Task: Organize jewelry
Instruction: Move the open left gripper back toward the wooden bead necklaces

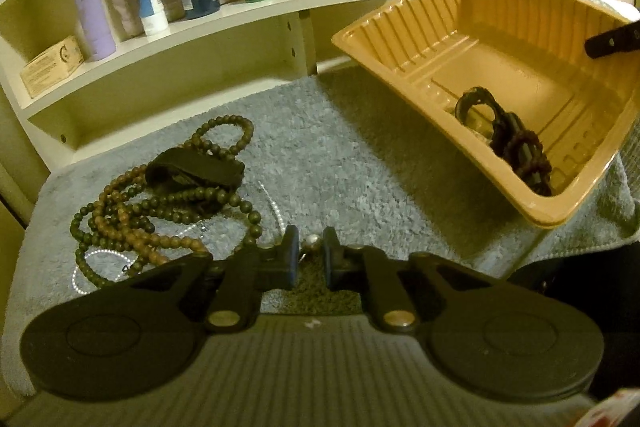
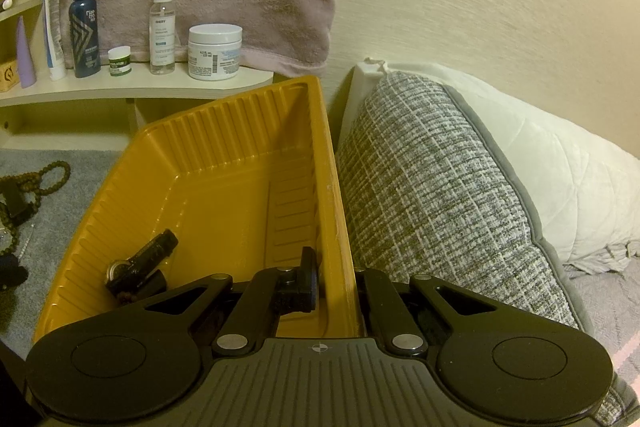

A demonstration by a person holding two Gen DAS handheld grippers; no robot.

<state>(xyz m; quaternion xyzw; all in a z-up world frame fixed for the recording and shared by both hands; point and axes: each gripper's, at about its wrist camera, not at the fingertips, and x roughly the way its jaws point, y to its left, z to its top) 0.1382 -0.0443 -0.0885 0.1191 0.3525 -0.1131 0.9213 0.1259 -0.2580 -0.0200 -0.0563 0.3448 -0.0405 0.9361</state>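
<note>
At the left, a tangle of brown bead necklaces point(image 1: 160, 203) with a black strap point(image 1: 196, 169) on top lies on the grey mat point(image 1: 340, 147), touching a thin pearl strand point(image 1: 276, 215). The left gripper point(image 1: 311, 259) hovers just beside them, fingers slightly apart around a small silver piece point(image 1: 311, 241); open mat lies between beads and tray. At the right, the tilted yellow tray point(image 2: 160, 163) holds a watch point(image 2: 140, 263) and dark bracelets point(image 1: 520, 155) near its low corner, the right gripper point(image 2: 336, 283) clamped on its right rim, just beside a woven grey cushion point(image 2: 432, 187).
</note>
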